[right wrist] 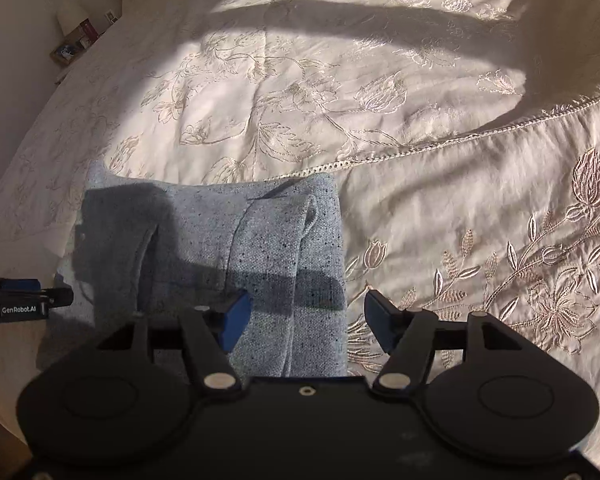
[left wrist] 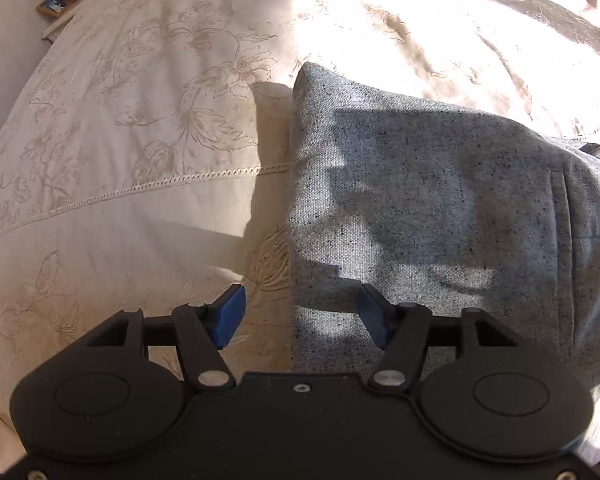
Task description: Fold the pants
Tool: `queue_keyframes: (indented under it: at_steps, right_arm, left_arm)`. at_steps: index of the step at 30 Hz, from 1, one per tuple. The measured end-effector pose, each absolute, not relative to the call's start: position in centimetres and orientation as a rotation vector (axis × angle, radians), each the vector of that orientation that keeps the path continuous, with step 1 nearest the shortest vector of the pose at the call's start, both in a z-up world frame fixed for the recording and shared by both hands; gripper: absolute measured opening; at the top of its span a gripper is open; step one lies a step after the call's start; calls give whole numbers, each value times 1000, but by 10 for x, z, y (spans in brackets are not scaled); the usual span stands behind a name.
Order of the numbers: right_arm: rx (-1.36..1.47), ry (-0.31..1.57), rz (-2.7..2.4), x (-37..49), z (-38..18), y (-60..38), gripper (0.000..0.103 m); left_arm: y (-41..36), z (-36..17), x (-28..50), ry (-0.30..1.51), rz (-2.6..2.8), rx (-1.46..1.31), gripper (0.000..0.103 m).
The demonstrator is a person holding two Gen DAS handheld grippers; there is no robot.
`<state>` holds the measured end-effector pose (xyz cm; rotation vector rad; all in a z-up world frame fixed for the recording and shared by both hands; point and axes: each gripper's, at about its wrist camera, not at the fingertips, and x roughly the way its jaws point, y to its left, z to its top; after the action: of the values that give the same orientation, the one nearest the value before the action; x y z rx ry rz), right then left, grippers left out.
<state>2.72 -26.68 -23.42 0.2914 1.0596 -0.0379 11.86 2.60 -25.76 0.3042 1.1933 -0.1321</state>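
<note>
Where sunlight and hard shadows cross the bed, a cream bedspread [left wrist: 112, 208] of smooth fabric with raised floral embroidery and an openwork seam fills both views. In the left wrist view, the left gripper [left wrist: 302, 316] stands with its blue-padded jaws wide apart and empty, one pad over the bedspread, the other over the pants [left wrist: 440, 200]. These lie folded into a thick, roughly rectangular bundle of speckled grey-blue woven cloth at centre right, their right side cut off by the frame edge. In the right wrist view, the pants sit at lower centre-left, a seam and a pocket slit showing. The right gripper [right wrist: 306, 318] is likewise spread open above their right edge, gripping nothing. Small objects at upper left are too tiny to identify.
</note>
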Motion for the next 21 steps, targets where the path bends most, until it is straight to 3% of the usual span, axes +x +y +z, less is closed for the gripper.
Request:
queue_keyframes:
  at_steps: [7, 15, 21]
  right_arm:
    - [389, 1126, -39, 44, -262, -276, 70]
    - [414, 1147, -48, 49, -265, -277, 74]
    - [408, 1166, -75, 53, -269, -271, 76]
  left_arm:
    - [30, -274, 127, 1202, -239, 333, 75]
    - [53, -291, 151, 1248, -354, 202, 95]
    - [53, -306, 164, 1309, -375, 62, 100]
